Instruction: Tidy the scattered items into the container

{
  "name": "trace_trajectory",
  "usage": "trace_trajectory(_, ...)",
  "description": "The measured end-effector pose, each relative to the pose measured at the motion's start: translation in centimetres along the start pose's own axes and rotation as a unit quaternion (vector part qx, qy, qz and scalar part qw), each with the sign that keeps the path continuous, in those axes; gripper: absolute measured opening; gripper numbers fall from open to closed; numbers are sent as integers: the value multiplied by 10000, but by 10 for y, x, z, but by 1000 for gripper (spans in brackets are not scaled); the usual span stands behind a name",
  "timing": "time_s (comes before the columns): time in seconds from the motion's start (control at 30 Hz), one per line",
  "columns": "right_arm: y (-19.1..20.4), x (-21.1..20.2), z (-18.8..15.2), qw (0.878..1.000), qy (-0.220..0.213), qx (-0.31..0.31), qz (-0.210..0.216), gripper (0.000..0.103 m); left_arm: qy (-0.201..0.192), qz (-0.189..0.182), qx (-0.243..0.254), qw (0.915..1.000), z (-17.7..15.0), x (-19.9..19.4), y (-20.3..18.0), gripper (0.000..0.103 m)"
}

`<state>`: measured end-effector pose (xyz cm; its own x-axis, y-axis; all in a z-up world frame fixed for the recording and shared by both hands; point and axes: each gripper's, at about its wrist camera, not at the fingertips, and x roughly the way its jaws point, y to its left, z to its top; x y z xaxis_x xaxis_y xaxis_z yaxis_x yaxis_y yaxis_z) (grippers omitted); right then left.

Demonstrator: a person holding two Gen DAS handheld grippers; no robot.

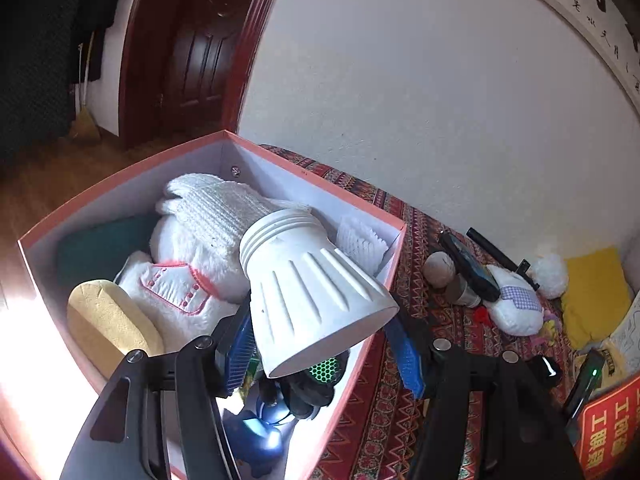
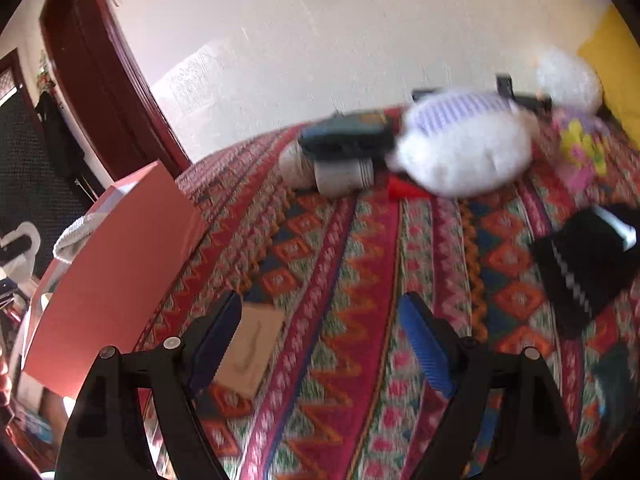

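Note:
The pink cardboard box stands open on the left of the bed, holding white knitted and plush pieces, a yellow sponge and dark items. My left gripper is shut on a white ribbed plastic cup, which it holds tilted over the box's near right corner. In the right wrist view the box's outer wall is at the left. My right gripper hangs open above the patterned bedspread with nothing between its fingers. A small tan carton lies beside its left finger.
Scattered by the wall are a white plush with a checked patch, a dark case over a grey cup, a pink-yellow toy and a black item. A yellow cloth lies far right.

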<state>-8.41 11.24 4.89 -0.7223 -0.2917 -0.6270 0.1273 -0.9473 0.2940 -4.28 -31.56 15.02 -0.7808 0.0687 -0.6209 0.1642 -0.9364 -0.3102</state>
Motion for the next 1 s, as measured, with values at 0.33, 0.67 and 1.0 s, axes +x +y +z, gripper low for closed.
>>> trace_trajectory(0.33,-3,136,85,9975,507,-47,-486,83,-70,327,59,9994,6,-4,39,59)
trace_trajectory(0.67,-13,138,73,9971,638,-112,-411,57,-303,552,221,9978,9,-15,40,59)
trace_trajectory(1.0,25,3,15,9910,1136,-132,688,57,-373,582,237,9973,8,-29,46,59)
